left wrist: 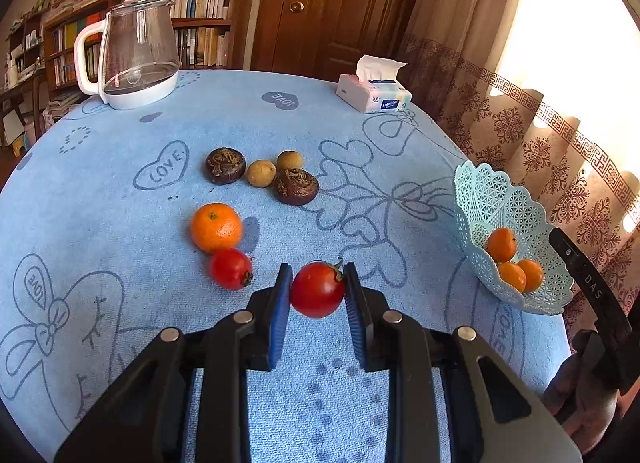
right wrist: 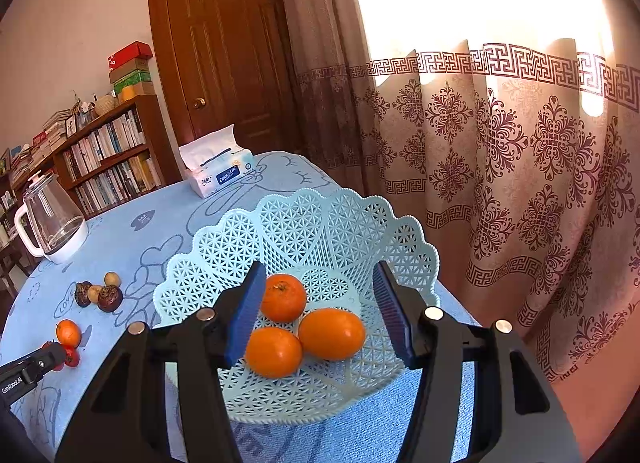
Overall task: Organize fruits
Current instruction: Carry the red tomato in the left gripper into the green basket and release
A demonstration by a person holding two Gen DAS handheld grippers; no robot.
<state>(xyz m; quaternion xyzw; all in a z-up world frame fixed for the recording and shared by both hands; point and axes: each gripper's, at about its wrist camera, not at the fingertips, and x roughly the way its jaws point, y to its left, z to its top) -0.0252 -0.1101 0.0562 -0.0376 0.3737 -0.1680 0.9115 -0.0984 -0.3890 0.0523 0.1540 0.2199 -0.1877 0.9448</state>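
Note:
My left gripper [left wrist: 317, 267] is shut on a red tomato [left wrist: 318, 291], held just above the blue tablecloth [left wrist: 360, 135]. On the cloth beyond it lie another tomato [left wrist: 231, 268], an orange [left wrist: 216, 227], two dark brown fruits [left wrist: 225, 165] [left wrist: 297, 186] and two small tan ones [left wrist: 261, 173]. A pale green lattice basket [right wrist: 304, 203] at the table's right edge holds three oranges [right wrist: 282, 297]. My right gripper [right wrist: 320, 267] hangs open over the basket, fingers on either side of the oranges and clear of them.
A glass kettle [left wrist: 136, 51] with a white base stands at the far left of the table and a tissue pack [left wrist: 374, 93] at the far side. A patterned curtain [right wrist: 500, 167] hangs close behind the basket. Bookshelves and a wooden door stand beyond.

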